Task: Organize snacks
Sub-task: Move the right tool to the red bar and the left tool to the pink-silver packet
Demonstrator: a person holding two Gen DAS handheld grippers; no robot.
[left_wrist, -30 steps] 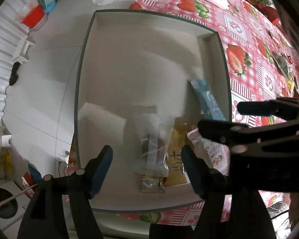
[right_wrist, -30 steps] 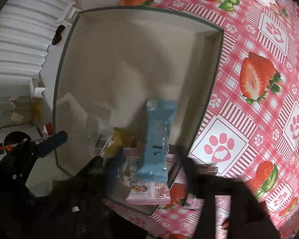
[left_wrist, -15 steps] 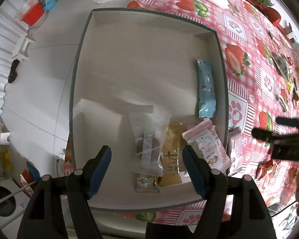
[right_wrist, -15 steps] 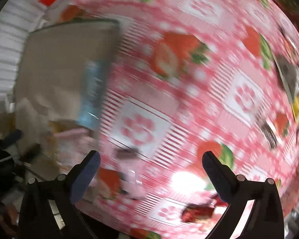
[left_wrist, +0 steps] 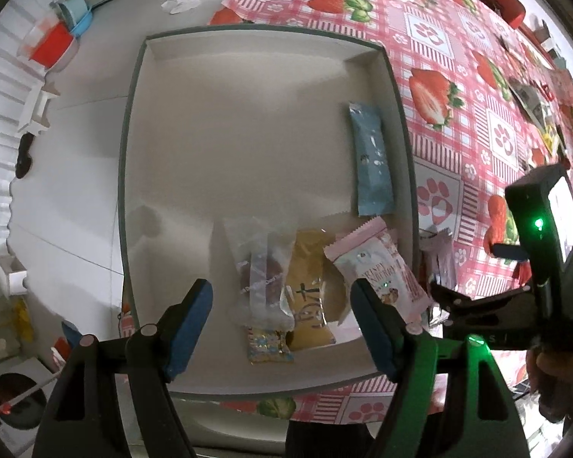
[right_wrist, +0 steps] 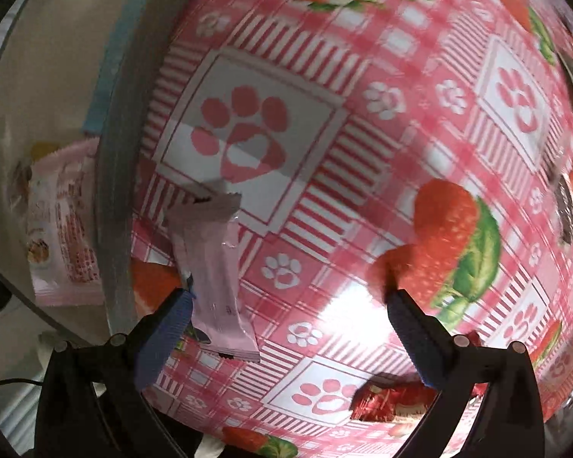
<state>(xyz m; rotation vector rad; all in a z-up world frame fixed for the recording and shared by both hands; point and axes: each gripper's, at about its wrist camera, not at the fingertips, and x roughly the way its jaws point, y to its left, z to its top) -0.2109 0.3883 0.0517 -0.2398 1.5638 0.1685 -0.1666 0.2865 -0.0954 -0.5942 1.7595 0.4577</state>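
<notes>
A shallow grey-rimmed box (left_wrist: 131, 122) lies on the strawberry tablecloth. Inside it are a light blue packet (left_wrist: 372, 166), a pink-and-white packet (left_wrist: 382, 271), a yellow packet (left_wrist: 309, 294), a clear packet (left_wrist: 261, 271) and a small glittery packet (left_wrist: 267, 347). My left gripper (left_wrist: 282, 316) is open and empty above the box's near end. My right gripper (right_wrist: 286, 301) is open and empty over the tablecloth just right of the box (right_wrist: 114, 160). A pale pink packet (right_wrist: 217, 278) lies on the cloth beside its left finger; it also shows in the left wrist view (left_wrist: 439, 259).
A red wrapped snack (right_wrist: 393, 400) lies near the table's front edge. More packets (left_wrist: 531, 103) lie further right on the tablecloth (right_wrist: 363, 133). The floor to the left holds a red and blue tub (left_wrist: 53, 42). The right gripper's body (left_wrist: 534, 267) shows at the left view's right side.
My right gripper has left the box, where the light blue packet now lies, and swung right over the tablecloth. My left gripper has pulled back slightly, still open.
</notes>
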